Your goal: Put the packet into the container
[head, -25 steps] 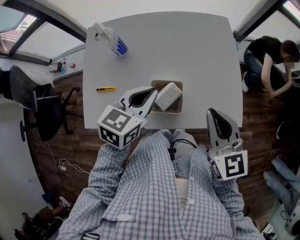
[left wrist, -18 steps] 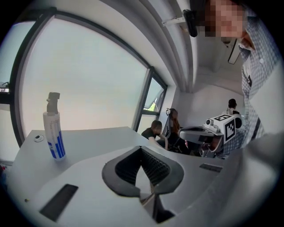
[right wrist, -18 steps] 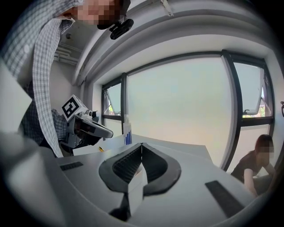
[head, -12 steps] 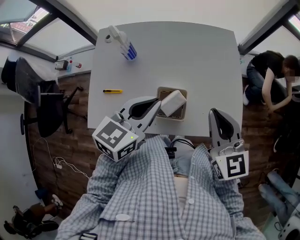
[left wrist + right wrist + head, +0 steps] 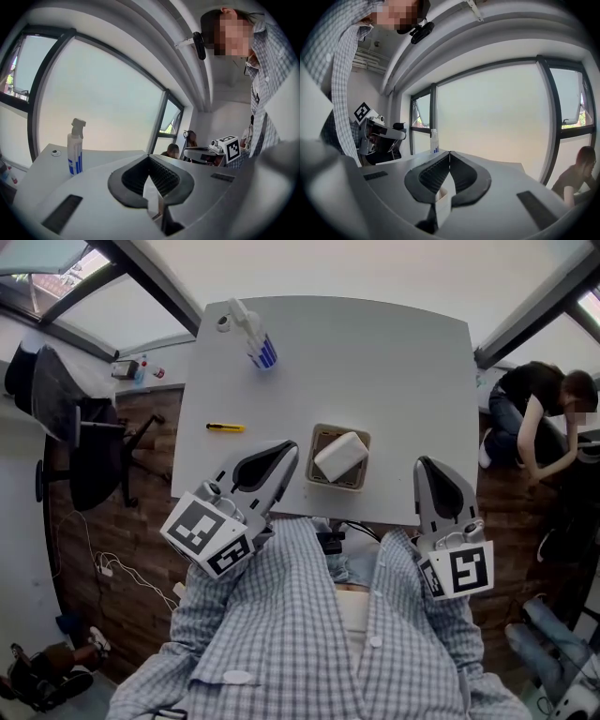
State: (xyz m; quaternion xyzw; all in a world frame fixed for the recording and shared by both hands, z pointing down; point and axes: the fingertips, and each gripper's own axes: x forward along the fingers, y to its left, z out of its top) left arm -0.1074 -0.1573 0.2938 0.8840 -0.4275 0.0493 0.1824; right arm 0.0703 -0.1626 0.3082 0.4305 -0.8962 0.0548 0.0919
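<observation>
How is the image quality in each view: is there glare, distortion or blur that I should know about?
Head view: strong fisheye, the white table's edges bow; light soft and even, shadows faint. Left gripper view: the window is washed out, the spray bottle fairly sharp, corners black. Right gripper view: similar window glare, near foreground soft.

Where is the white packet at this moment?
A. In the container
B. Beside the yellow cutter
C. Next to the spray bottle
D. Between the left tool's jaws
A: the packet lies tilted in the container, partly above its rim, with neither tool touching it.
</observation>
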